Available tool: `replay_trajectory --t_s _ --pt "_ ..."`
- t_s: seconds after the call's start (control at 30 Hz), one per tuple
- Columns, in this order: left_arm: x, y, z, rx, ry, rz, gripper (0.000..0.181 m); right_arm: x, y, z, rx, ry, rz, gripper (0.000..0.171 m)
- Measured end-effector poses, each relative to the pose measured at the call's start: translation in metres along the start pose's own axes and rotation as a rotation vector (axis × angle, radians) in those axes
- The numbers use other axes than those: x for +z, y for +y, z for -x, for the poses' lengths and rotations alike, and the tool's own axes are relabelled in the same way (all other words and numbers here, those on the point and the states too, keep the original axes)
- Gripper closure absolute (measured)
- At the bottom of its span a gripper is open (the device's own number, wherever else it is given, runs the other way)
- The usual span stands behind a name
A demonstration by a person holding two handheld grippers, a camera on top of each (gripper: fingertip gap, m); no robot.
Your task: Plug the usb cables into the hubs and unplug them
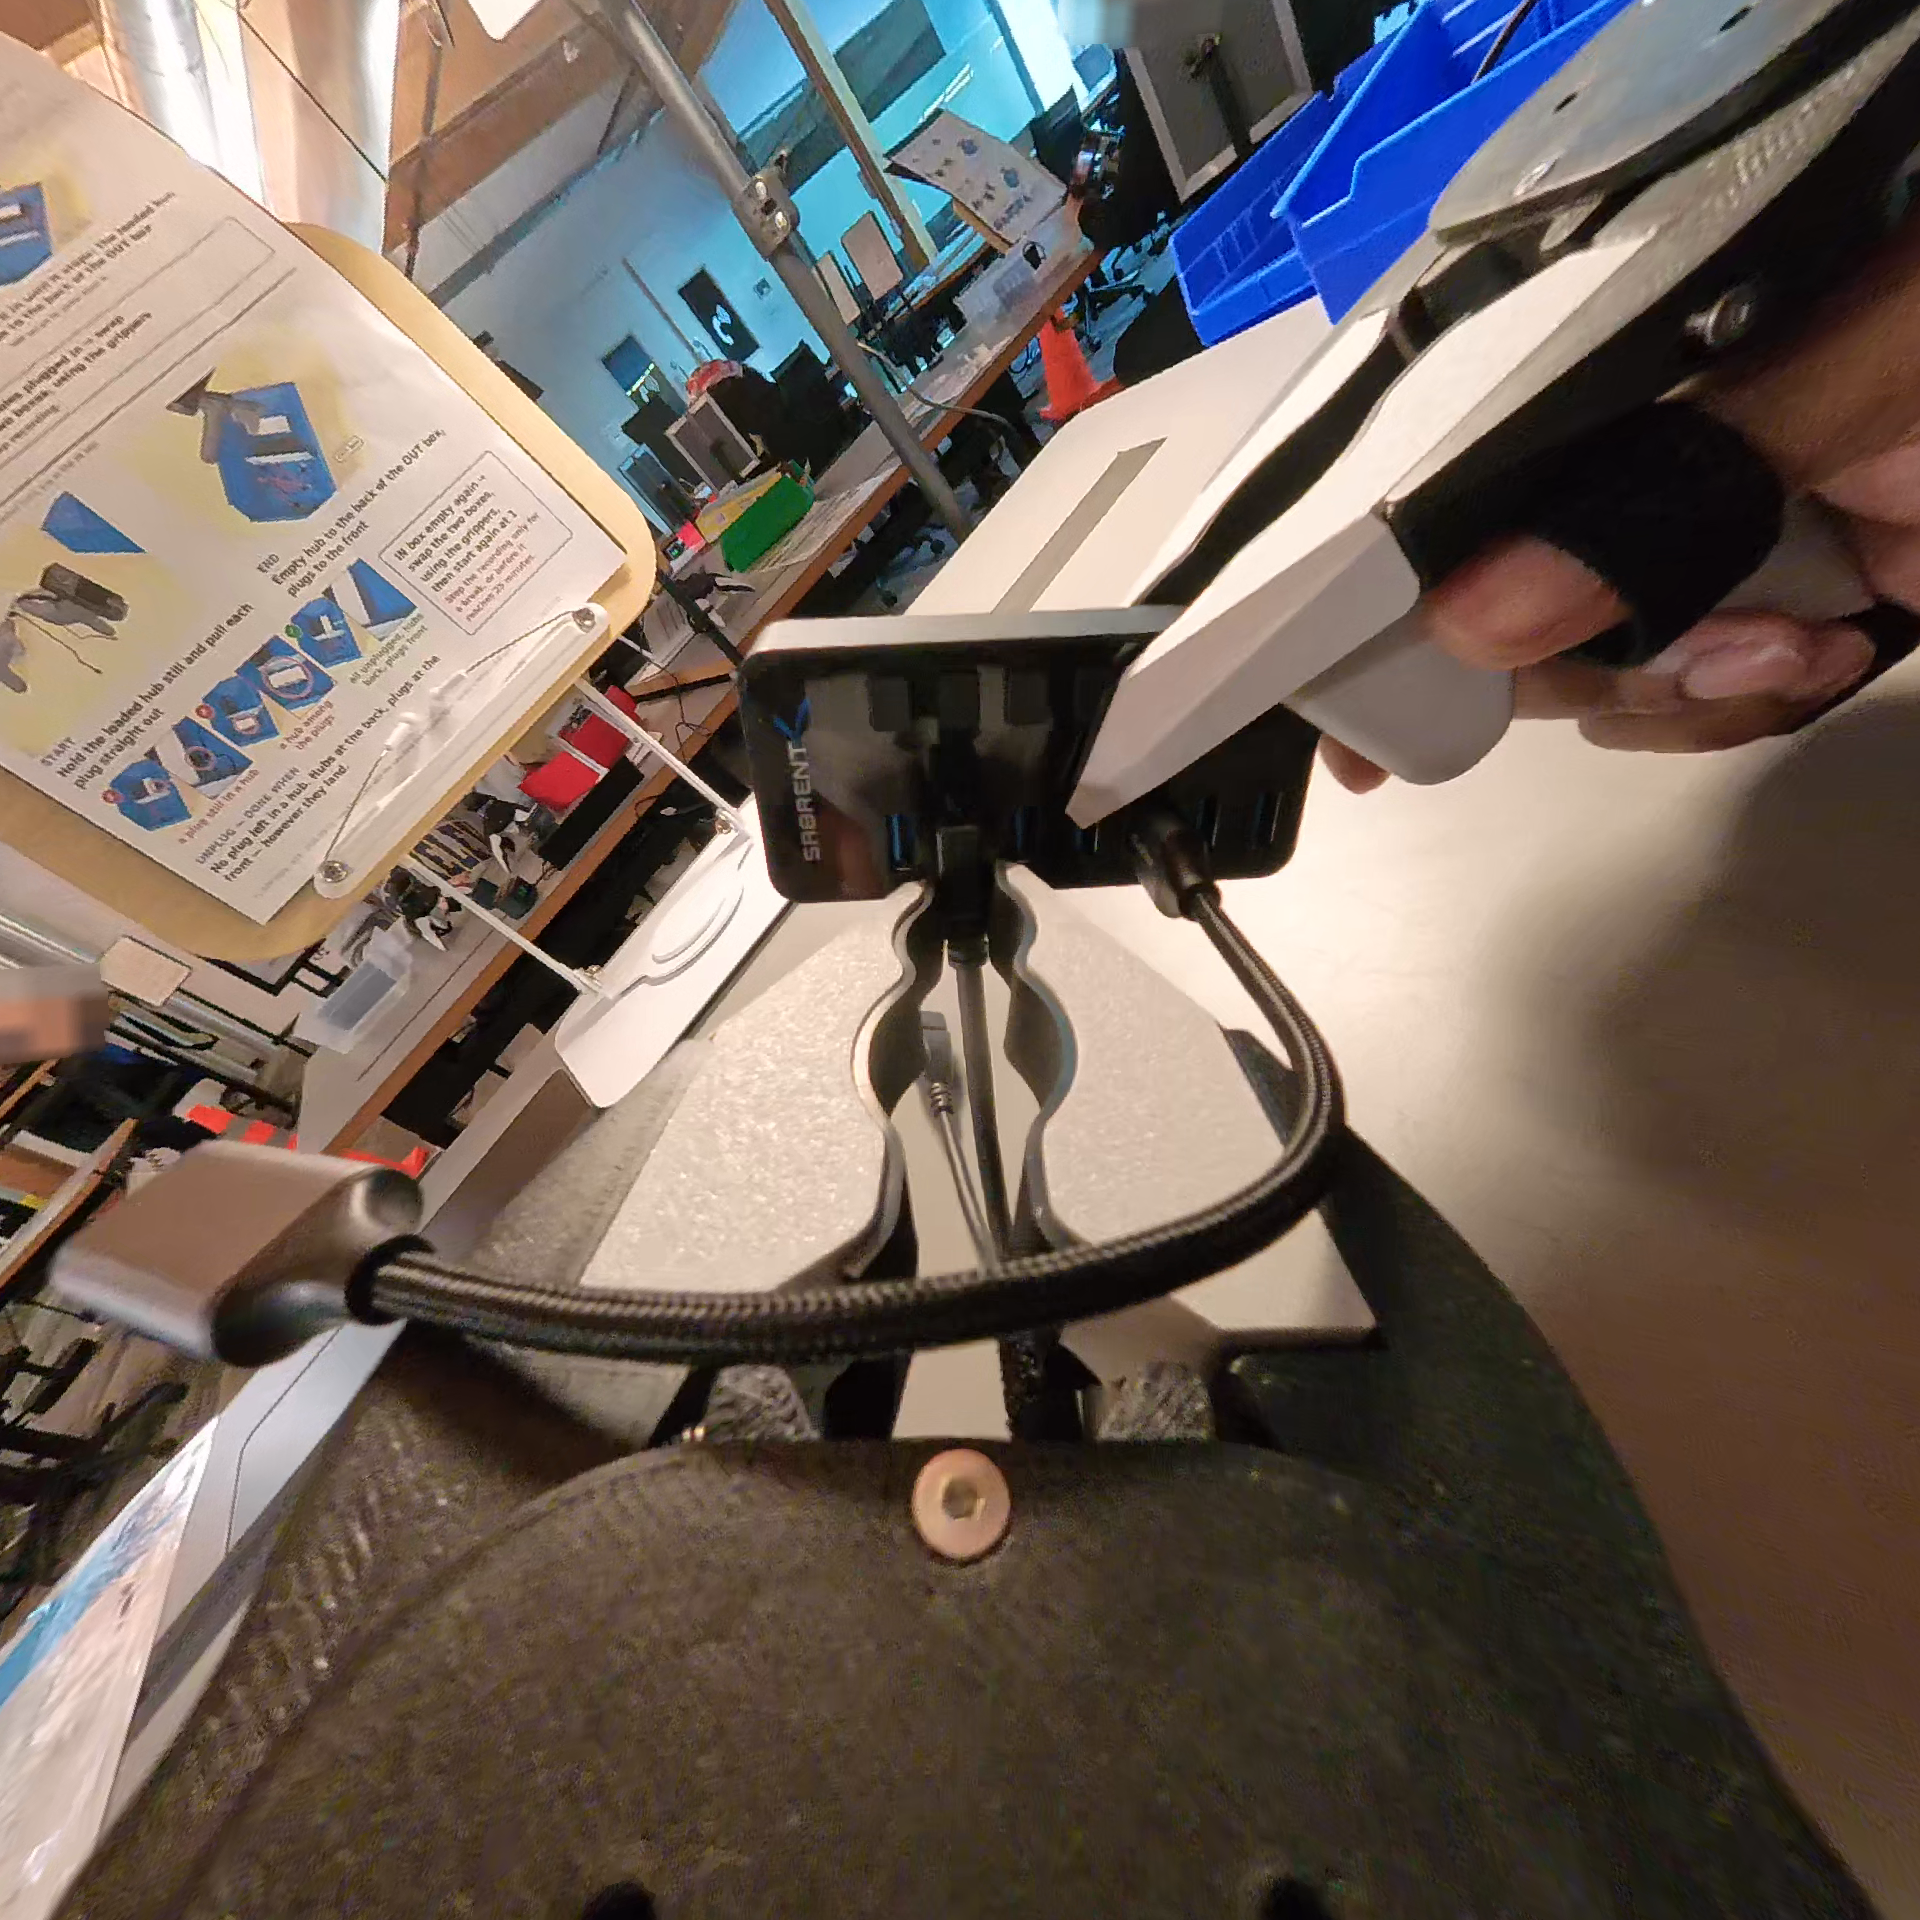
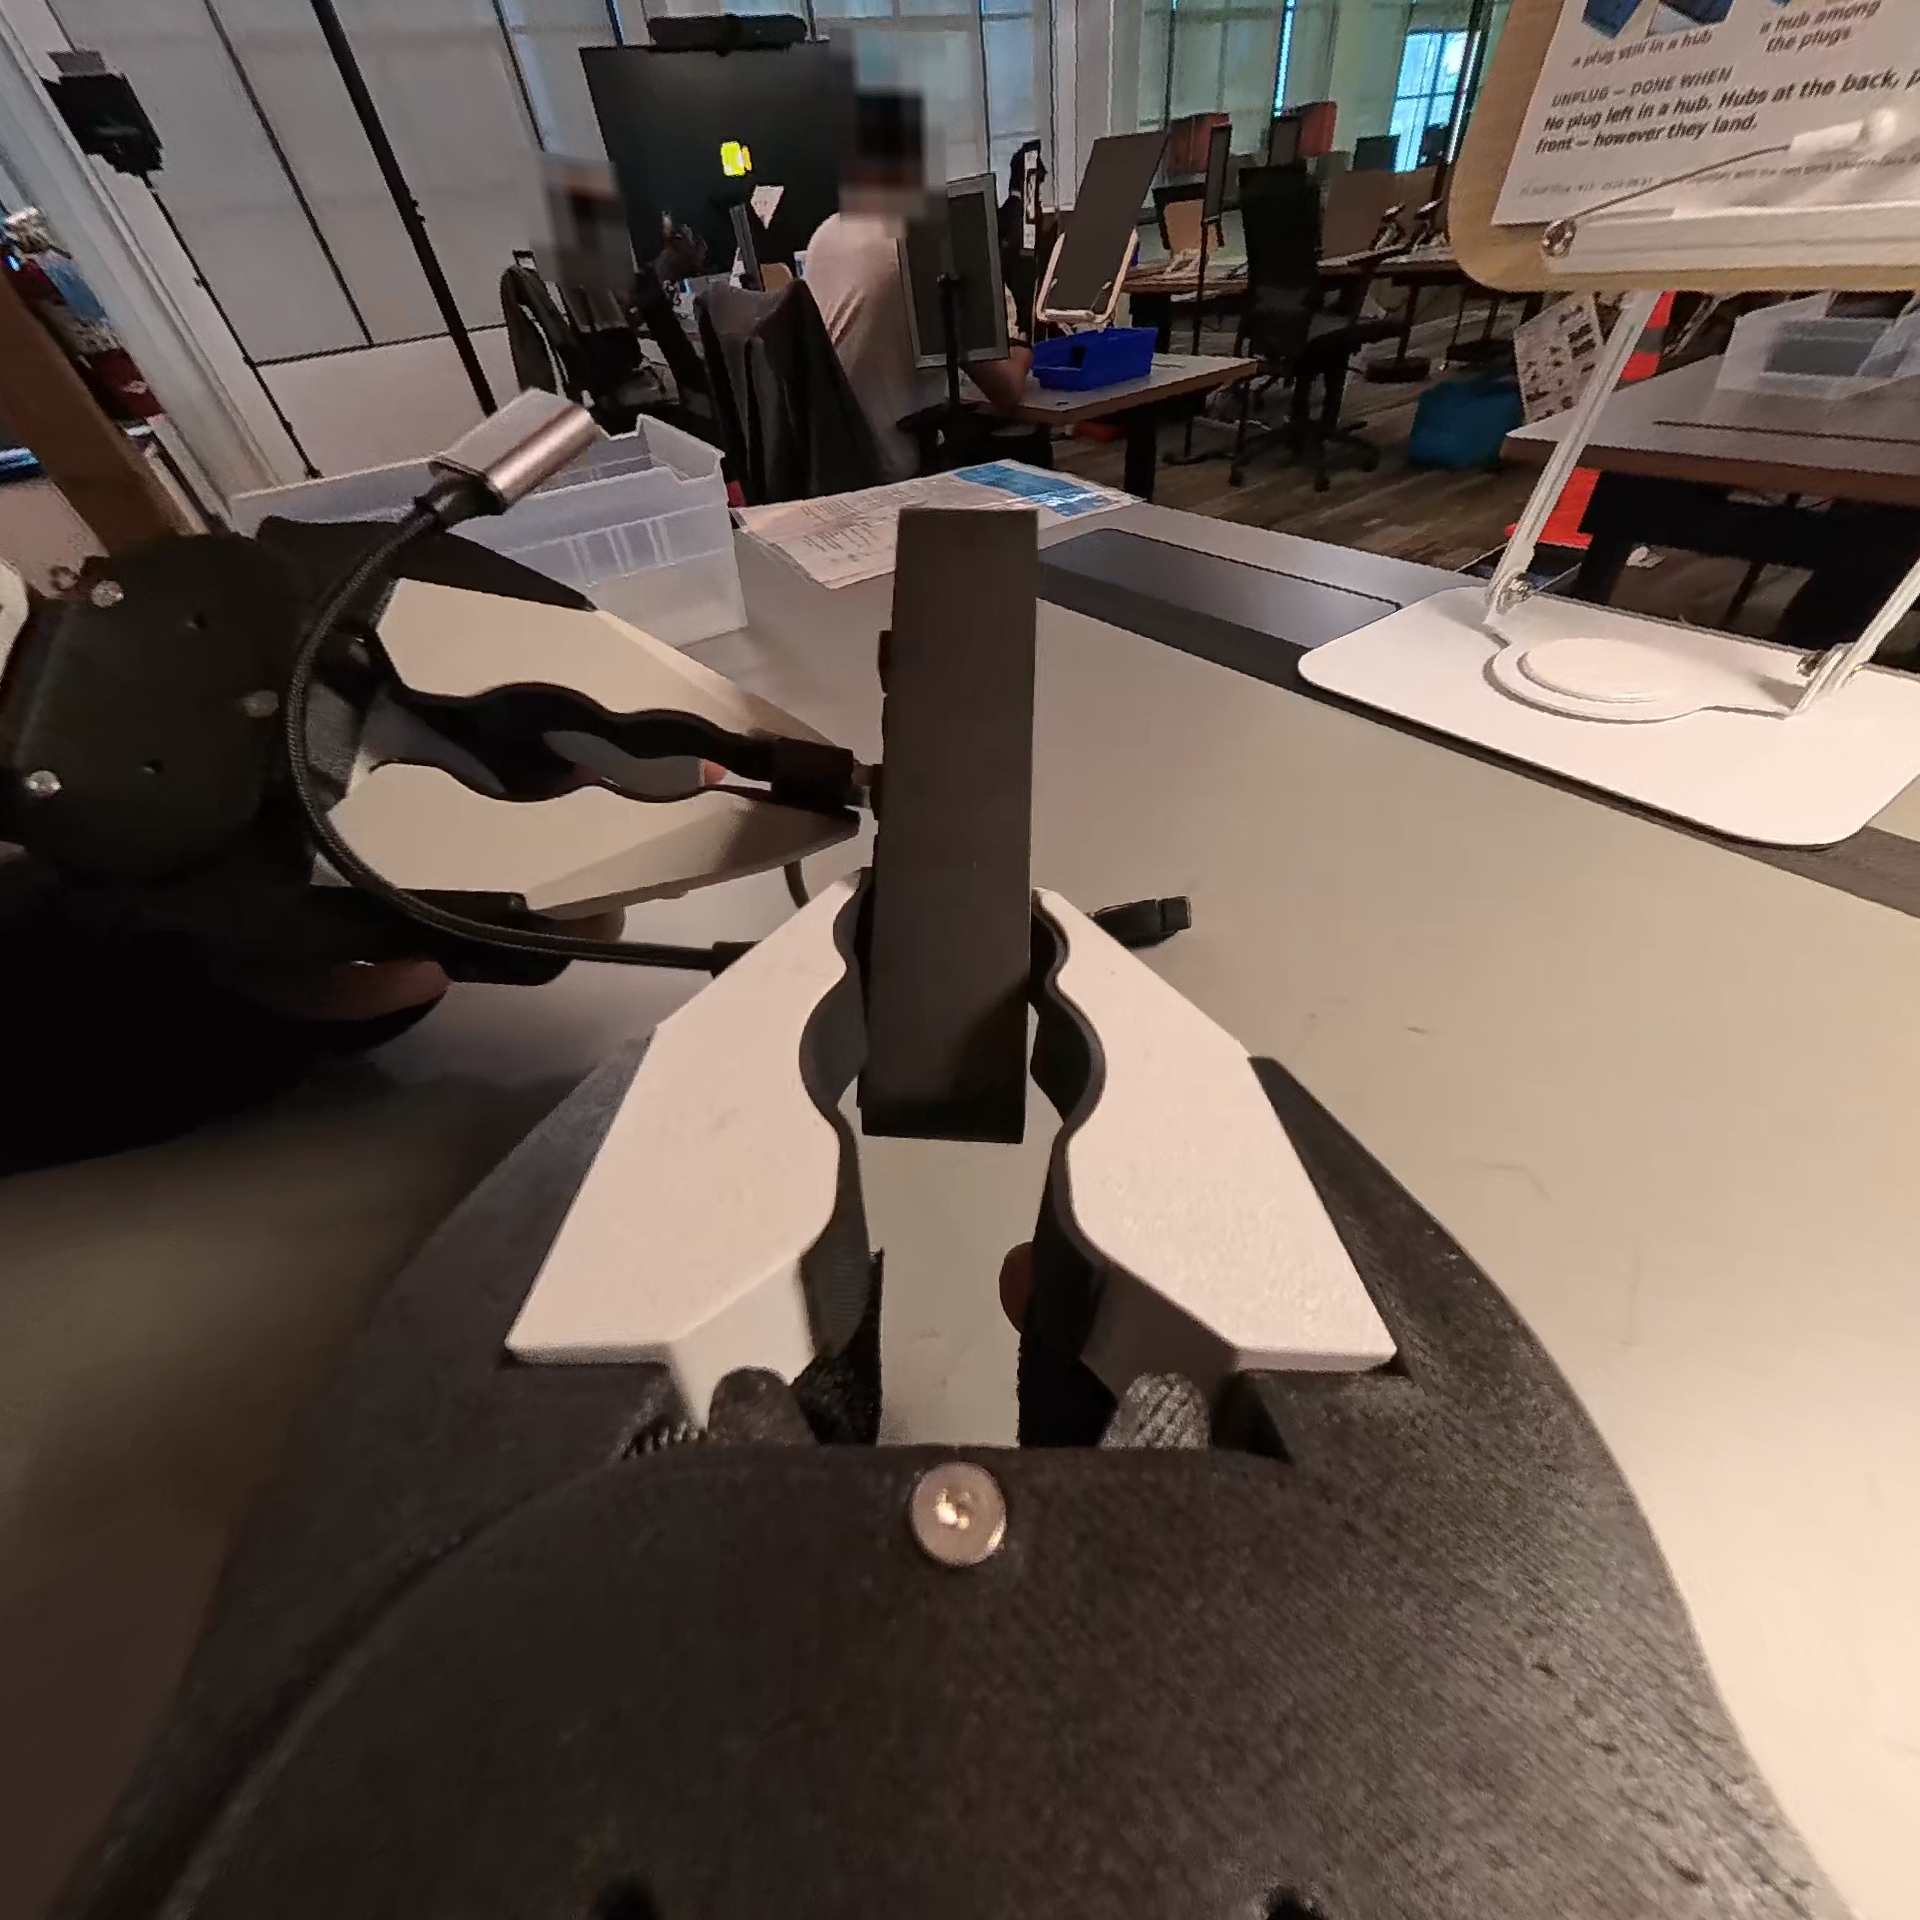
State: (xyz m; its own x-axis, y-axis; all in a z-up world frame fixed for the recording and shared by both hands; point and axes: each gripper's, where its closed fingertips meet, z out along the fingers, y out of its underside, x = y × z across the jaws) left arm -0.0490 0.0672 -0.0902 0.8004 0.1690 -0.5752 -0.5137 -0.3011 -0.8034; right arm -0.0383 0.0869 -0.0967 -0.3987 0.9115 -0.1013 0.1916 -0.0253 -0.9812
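Observation:
A black USB hub [image 1: 831,769] is held above the table between both grippers. My right gripper [image 2: 945,920] is shut on the hub [image 2: 956,748], which stands on edge between its white fingers. My left gripper [image 1: 966,904] is shut on a black USB plug [image 1: 964,852] that sits in a port on the hub's side. In the right wrist view the left gripper [image 2: 831,790] meets the hub from the left. The hub's own braided cable [image 1: 1288,1091] loops to a grey metal connector [image 1: 239,1236]. A loose black plug [image 2: 1143,920] lies on the table behind the hub.
An instruction sheet on a wooden clipboard stand [image 1: 312,540] stands at the table's far side on a white base [image 2: 1610,717]. Blue bins [image 1: 1351,208] are at the far right. A clear plastic bin [image 2: 644,551] is at the back left. The pale table [image 2: 1455,1091] extends to the right. Only a small space, under 4 cm, lies between the two pairs of fingers.

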Motion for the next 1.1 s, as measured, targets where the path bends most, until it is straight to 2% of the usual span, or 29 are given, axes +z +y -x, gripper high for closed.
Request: replay_trajectory --t_s 0.13,0.37,0.67,0.87,1.1 --pt "0.001 0.003 -0.002 0.065 -0.008 0.032 0.171 0.000 0.003 0.003 0.034 -0.035 0.017 0.145" --pt "0.004 0.006 -0.006 0.153 -0.026 0.083 0.171 -0.003 0.006 0.006 -0.056 -0.043 0.057 0.144" --pt "0.006 0.000 -0.002 -0.046 0.045 -0.049 0.164 -0.004 -0.003 -0.005 -0.034 0.024 0.005 0.145" --pt "0.003 -0.009 -0.006 -0.023 0.054 -0.109 0.170 -0.005 -0.004 -0.004 -0.057 0.031 -0.006 0.145" --pt "0.003 -0.006 -0.007 -0.058 0.079 -0.084 0.171 -0.004 0.000 -0.001 -0.119 0.042 0.030 0.144"
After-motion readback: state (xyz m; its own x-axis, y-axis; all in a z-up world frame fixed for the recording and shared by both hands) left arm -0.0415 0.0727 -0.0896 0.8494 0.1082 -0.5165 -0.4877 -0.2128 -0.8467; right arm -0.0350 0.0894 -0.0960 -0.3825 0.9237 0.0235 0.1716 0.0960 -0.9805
